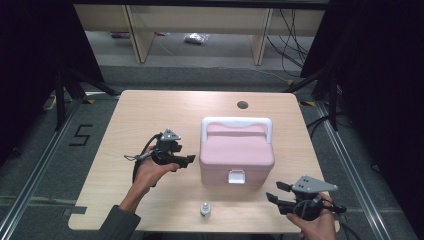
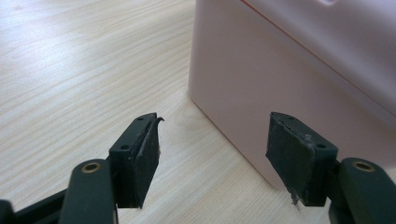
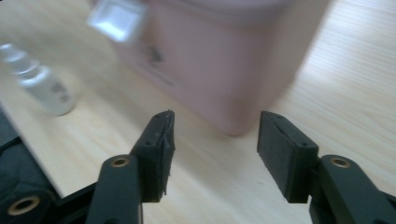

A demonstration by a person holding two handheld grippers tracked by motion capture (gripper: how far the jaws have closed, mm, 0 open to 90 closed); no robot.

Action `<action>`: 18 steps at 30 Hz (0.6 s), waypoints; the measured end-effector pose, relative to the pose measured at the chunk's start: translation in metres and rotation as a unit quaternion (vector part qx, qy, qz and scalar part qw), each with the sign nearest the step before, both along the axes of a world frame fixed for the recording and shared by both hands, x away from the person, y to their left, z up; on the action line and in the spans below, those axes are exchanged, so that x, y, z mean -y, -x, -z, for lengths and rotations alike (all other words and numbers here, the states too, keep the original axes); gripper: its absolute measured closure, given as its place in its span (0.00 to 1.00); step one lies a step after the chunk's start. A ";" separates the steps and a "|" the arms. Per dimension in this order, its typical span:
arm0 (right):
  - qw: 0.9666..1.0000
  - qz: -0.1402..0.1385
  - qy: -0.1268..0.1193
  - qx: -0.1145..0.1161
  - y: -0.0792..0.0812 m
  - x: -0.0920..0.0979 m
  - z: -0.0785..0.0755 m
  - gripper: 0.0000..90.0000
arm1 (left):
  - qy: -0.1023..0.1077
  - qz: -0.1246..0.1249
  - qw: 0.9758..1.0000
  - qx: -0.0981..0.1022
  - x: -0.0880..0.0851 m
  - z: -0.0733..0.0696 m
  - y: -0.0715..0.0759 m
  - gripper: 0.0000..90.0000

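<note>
Pink lidded box sits latched on the wooden table.

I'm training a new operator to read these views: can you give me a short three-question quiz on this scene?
1. True or false: the pink box has its lid closed.
2. What stands at the table's near edge, in front of the box? A) a mug B) a small bottle C) a spoon
3. Which gripper is beside the box's left wall?

Key:
1. True; the white latch sits at the front.
2. B, the small bottle.
3. The left gripper, open and holding nothing; the right gripper is open too.
</note>
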State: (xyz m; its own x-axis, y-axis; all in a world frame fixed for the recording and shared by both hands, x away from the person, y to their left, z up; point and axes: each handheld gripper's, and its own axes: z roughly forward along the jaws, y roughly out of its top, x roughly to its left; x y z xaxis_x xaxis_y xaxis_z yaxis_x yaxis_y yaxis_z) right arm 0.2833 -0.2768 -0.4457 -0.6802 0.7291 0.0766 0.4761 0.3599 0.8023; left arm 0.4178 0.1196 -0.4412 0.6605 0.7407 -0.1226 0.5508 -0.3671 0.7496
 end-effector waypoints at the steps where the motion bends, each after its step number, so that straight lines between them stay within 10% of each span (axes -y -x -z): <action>1: 1.000 -0.022 0.006 0.013 0.000 -0.006 0.000 0.49 | -0.002 0.000 1.000 0.001 0.000 0.000 0.000 0.37; 13: 0.993 -0.119 -0.002 -0.009 0.007 -0.064 0.013 0.47 | -0.003 -0.004 1.000 -0.008 -0.004 0.002 -0.004 0.36; 18: 0.989 -0.139 0.040 0.011 0.009 -0.085 0.015 0.47 | -0.004 -0.011 1.000 -0.006 -0.004 0.002 -0.004 0.36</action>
